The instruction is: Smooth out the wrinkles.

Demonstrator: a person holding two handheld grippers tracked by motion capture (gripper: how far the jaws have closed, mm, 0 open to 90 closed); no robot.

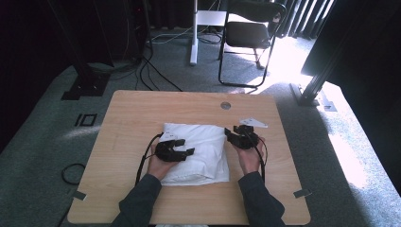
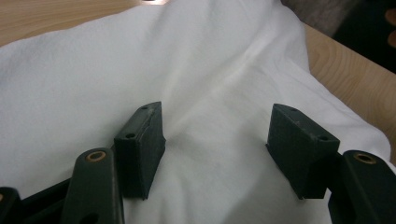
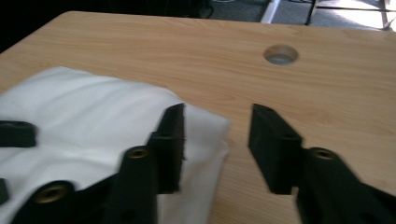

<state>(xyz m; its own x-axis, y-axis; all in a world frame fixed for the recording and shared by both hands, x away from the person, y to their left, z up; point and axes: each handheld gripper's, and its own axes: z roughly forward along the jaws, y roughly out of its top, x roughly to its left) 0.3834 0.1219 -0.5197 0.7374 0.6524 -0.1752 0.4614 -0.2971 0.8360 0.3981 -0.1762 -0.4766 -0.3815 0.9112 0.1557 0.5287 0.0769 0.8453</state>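
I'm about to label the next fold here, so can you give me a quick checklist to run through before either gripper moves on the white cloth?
1. Left gripper jaws apart over the white cloth, nothing pinched between them: ok.
2. Right gripper jaws apart at the cloth's far right corner, corner not gripped: ok.
3. Cloth lies wholly on the table, no edge hanging off: ok.
4. Cloth folded flat: not ok, soft creases run across its top.
5. Layers lined up at the near edge: cannot tell.
6. Table hole is apart from the cloth: ok.
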